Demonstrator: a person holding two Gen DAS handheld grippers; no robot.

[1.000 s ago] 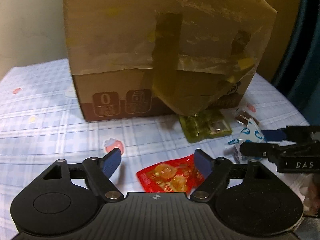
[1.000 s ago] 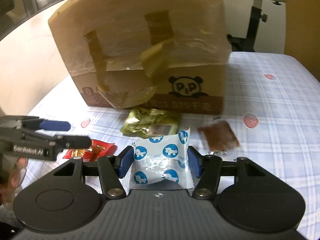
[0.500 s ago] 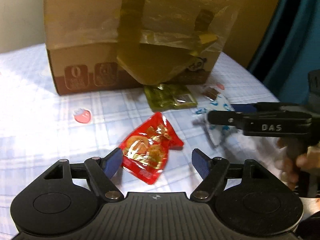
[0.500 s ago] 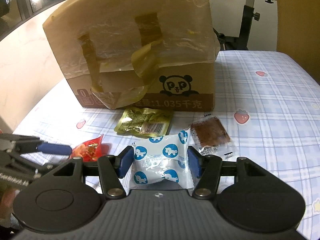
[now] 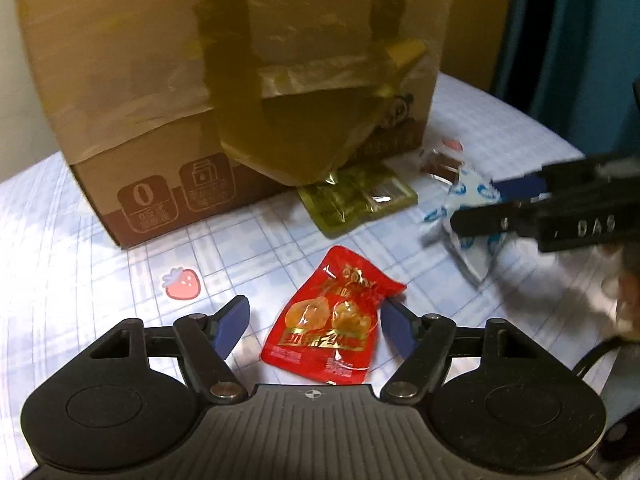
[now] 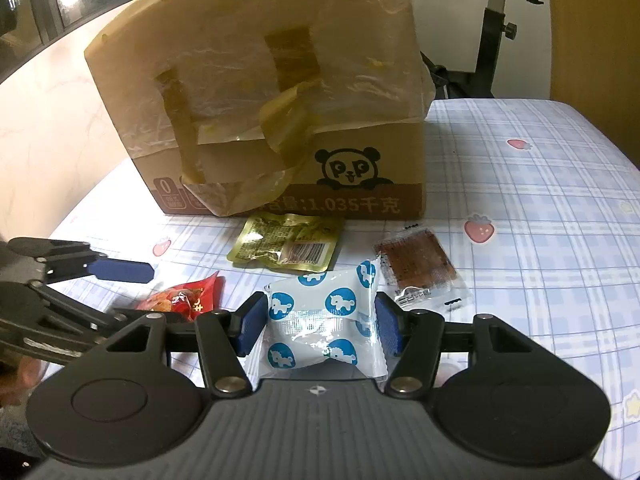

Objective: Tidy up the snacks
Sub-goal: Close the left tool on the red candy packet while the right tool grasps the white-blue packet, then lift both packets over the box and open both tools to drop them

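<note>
A red snack packet (image 5: 332, 320) lies flat on the plaid cloth between the fingers of my left gripper (image 5: 314, 312). That gripper is open: its right pad is at the packet's edge and its left pad stands well clear. My right gripper (image 6: 320, 322) is shut on a white packet with blue round prints (image 6: 324, 312), both pads pressing its sides. In the left wrist view the right gripper (image 5: 476, 206) and the white packet (image 5: 472, 256) sit at the right. In the right wrist view the left gripper (image 6: 132, 294) and the red packet (image 6: 184, 300) show at the left.
A tall cardboard box (image 6: 260, 100) with loose tape stands at the back. In front of it lie a green-gold packet (image 6: 288, 244) and a clear packet with a brown slab (image 6: 416, 264). An exercise bike (image 6: 500, 40) stands beyond the table.
The left gripper has rolled and shifted, so the red packet now lies lengthwise between its fingers. The right gripper keeps its hold on the white packet and has barely moved.
</note>
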